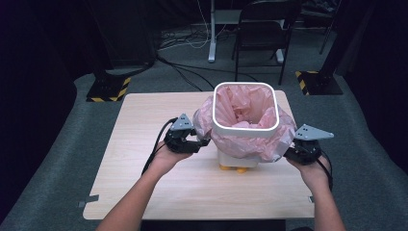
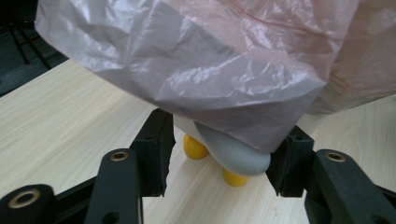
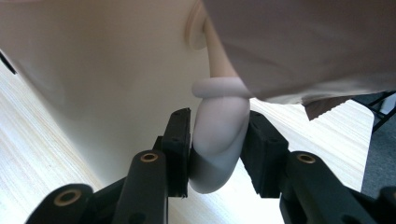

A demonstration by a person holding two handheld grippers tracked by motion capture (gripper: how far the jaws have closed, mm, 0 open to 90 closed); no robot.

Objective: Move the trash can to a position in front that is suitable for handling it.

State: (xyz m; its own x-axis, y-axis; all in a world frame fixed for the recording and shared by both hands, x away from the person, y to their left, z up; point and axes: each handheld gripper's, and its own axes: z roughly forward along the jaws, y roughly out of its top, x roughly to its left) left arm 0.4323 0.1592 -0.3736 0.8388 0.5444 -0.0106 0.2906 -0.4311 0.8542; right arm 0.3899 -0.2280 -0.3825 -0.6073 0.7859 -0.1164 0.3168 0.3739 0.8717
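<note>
Pink plastic film of a bag [image 1: 281, 137] lined a small white bin [image 1: 245, 127] that stood near the middle of the pale wooden counter [image 1: 144, 144], its edge folded out over the rim and hanging down the bin's sides. The work in hand looked like taking the bin by its two side handles. In the right gripper view the right gripper [image 3: 217, 158] had its jaws against both faces of a rounded white handle [image 3: 219, 140], pinching it. In the left gripper view the left gripper [image 2: 219, 163] stood spread around the grey-white handle [image 2: 233, 151] on the other side, with a clear gap at the left jaw, so it was not yet gripping. No earlier picture bore on how the jaws got there. To do this step well, I judged, the left jaws should close squarely on the handle itself and not on the loose film drooping just above it, since a pinch on film alone would slip or tear. Both grips ought to be firm before any lift, and the two hands should rise together so the bin stays level and the liner stays tucked over the rim. Counted: one bin, one bag, two handles, two grippers, two yellow feet [image 2: 195, 147] showing under the bin, one counter, and one dark chair [image 1: 264, 33] on the floor beyond it.
</note>
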